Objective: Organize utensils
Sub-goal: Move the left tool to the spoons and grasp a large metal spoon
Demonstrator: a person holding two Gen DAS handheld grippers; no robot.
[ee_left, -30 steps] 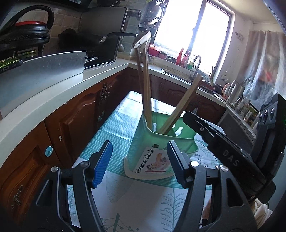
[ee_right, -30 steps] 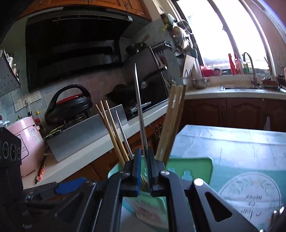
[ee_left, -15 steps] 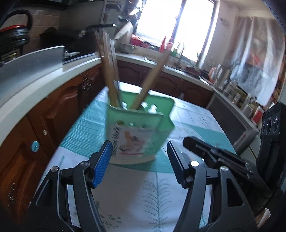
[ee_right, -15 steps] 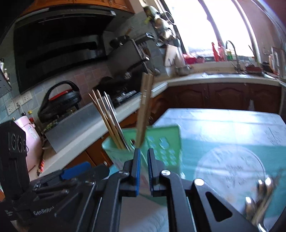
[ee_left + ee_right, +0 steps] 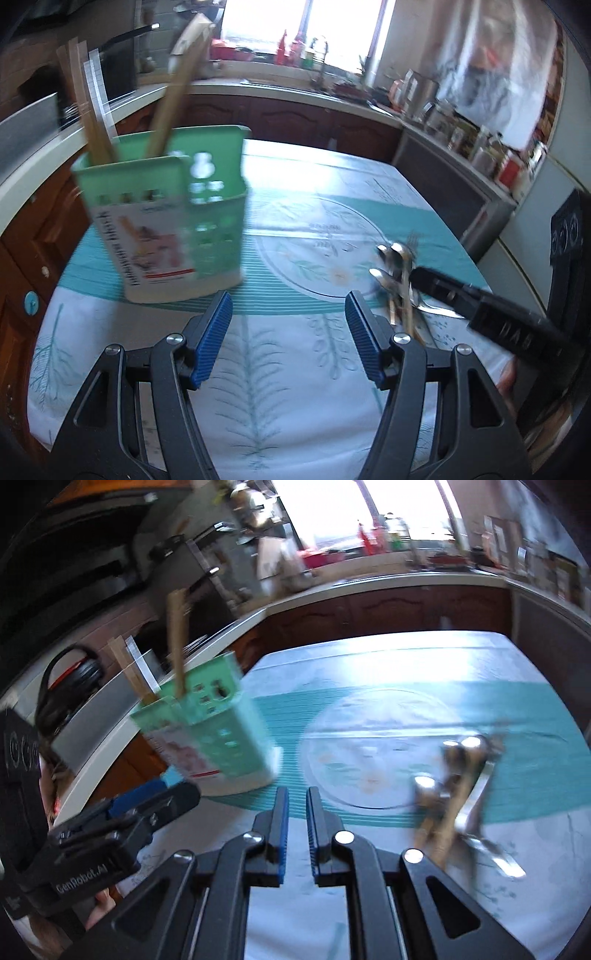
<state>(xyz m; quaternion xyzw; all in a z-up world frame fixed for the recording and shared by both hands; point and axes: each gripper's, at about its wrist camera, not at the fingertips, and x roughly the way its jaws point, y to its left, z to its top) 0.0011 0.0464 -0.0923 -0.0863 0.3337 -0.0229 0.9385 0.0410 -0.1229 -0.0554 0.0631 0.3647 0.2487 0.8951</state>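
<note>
A green utensil holder (image 5: 166, 218) (image 5: 210, 734) stands on the table with chopsticks (image 5: 92, 107) (image 5: 138, 672) and a wooden handle (image 5: 173, 96) upright in it. A pile of metal spoons and forks (image 5: 397, 273) (image 5: 458, 775) lies on the cloth to the right. My left gripper (image 5: 288, 332) is open and empty, just in front of the holder. My right gripper (image 5: 297, 816) has a narrow gap, its jaws opening, with nothing between them; it sits between holder and pile. In the left wrist view the right gripper (image 5: 480, 306) reaches beside the pile.
The table carries a teal and white leaf-print cloth (image 5: 255, 387). A counter with wooden cabinets (image 5: 295, 110) runs behind it, with a sink and bottles under the window. A kettle (image 5: 70, 679) and steel panel stand at left.
Both grippers swung right, away from the holder toward the cutlery pile. The metal chopstick earlier held by the right gripper is gone from it, and its jaws have parted slightly.
</note>
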